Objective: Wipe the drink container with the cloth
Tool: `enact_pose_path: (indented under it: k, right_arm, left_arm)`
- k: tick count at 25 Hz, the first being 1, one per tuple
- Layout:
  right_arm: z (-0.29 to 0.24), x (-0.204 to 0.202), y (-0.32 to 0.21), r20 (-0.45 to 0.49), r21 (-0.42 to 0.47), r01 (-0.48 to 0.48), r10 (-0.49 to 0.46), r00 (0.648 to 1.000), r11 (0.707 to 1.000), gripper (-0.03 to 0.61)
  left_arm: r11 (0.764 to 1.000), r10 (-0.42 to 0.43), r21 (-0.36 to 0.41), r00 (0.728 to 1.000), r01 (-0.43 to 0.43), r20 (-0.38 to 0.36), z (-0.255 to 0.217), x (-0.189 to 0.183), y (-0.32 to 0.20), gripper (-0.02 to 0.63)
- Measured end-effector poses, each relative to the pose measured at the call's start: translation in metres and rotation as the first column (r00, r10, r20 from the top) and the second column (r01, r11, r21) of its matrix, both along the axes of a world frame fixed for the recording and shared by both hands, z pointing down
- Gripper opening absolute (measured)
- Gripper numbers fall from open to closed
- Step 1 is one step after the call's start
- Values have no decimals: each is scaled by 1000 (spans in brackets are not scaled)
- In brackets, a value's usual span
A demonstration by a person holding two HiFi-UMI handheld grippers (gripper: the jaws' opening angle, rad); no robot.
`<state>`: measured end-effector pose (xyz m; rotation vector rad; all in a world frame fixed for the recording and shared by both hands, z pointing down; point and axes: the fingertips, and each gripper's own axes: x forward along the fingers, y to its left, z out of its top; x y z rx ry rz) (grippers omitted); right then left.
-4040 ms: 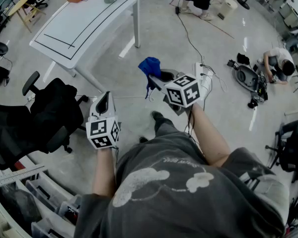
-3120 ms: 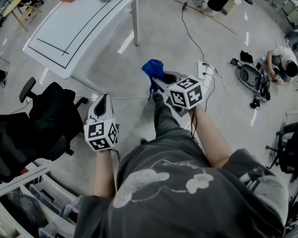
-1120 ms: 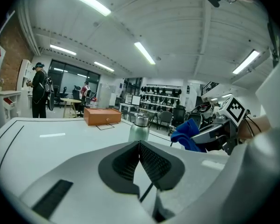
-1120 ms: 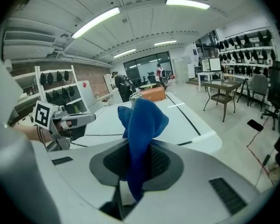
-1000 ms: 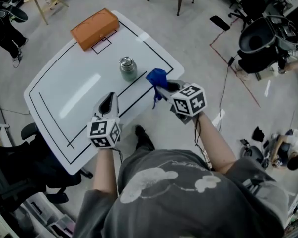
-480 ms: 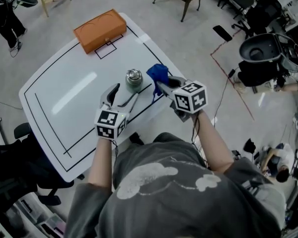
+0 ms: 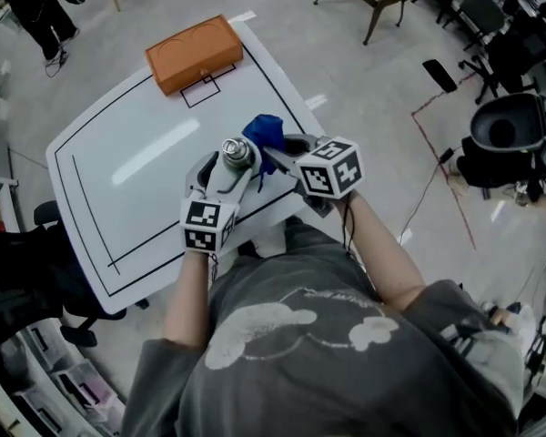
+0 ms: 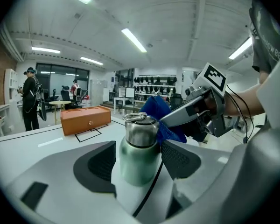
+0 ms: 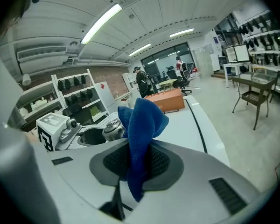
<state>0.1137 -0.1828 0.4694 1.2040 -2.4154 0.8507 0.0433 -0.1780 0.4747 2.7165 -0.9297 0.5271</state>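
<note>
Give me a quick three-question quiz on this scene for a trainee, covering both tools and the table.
1. True or false: the right tool is shut on the blue cloth.
2. What stands between the left tool's jaws? A mug; B green bottle; C sponge.
3. What colour is the box on the table?
Key: 1 true. 2 B; those jaws have just been opening, with the green bottle between them. 3 orange.

The green steel flask [image 7: 237, 153] is standing on the white table [image 7: 136, 180] between the left gripper [image 7: 224, 173]'s jaws. The blue cloth [image 7: 262, 135] is hanging just right of it, and the orange rectangular box [image 7: 195, 53] is sitting behind.
</note>
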Motion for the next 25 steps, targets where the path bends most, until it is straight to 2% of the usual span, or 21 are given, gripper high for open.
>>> enact_pose_path:
  k: [7, 10, 14, 20, 25]
  right_arm:
    - [12, -21, -17, 5, -23, 196, -196, 981, 980, 66]
    - [16, -24, -21, -4, -18, 248, -248, 969, 969, 64]
    - [22, -24, -26, 34, -33, 288, -287, 957, 957, 64]
    - [40, -24, -34, 58, -116, 312, -307, 950, 943, 61]
    - [65, -23, -34, -37, -172, 307, -318, 947, 936, 60]
  left_arm:
    - [997, -73, -8, 997, 74, 21, 5, 7, -5, 288]
    - [996, -87, 2, 996, 87, 14, 7, 6, -7, 284]
    - [996, -83, 8, 997, 83, 3, 8, 4, -7, 284]
    - [1000, 1, 10, 1000, -2, 4, 9, 1, -8, 284]
    - [993, 121, 11, 993, -121, 5, 9, 0, -8, 284]
